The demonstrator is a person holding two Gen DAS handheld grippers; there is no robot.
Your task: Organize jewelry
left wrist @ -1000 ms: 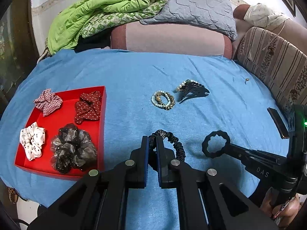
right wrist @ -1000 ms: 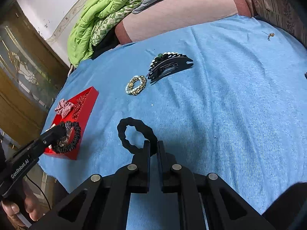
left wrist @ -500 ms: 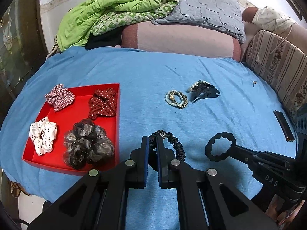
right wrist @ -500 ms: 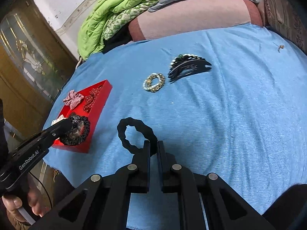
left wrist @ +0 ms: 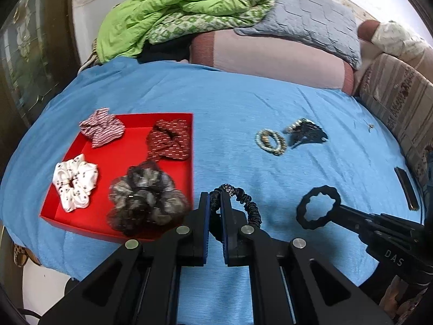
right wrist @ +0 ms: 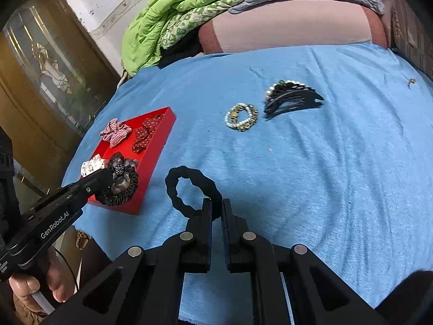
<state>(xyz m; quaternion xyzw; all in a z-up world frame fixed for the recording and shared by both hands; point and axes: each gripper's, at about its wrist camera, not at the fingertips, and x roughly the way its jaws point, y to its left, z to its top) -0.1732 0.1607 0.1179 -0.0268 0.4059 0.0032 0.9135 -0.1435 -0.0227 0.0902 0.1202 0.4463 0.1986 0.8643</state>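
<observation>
The left tool clamps a black ruffled scrunchie near the red tray; the right tool grips a black wavy hair tie above the blue bed cover. Both look light, soft and limp, best pinched across the band.

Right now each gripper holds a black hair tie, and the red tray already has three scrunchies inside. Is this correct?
Not quite: the red tray holds four scrunchies, as the left wrist view shows. The rest stands: the left gripper holds a black hair tie, and the right gripper holds another.
</observation>
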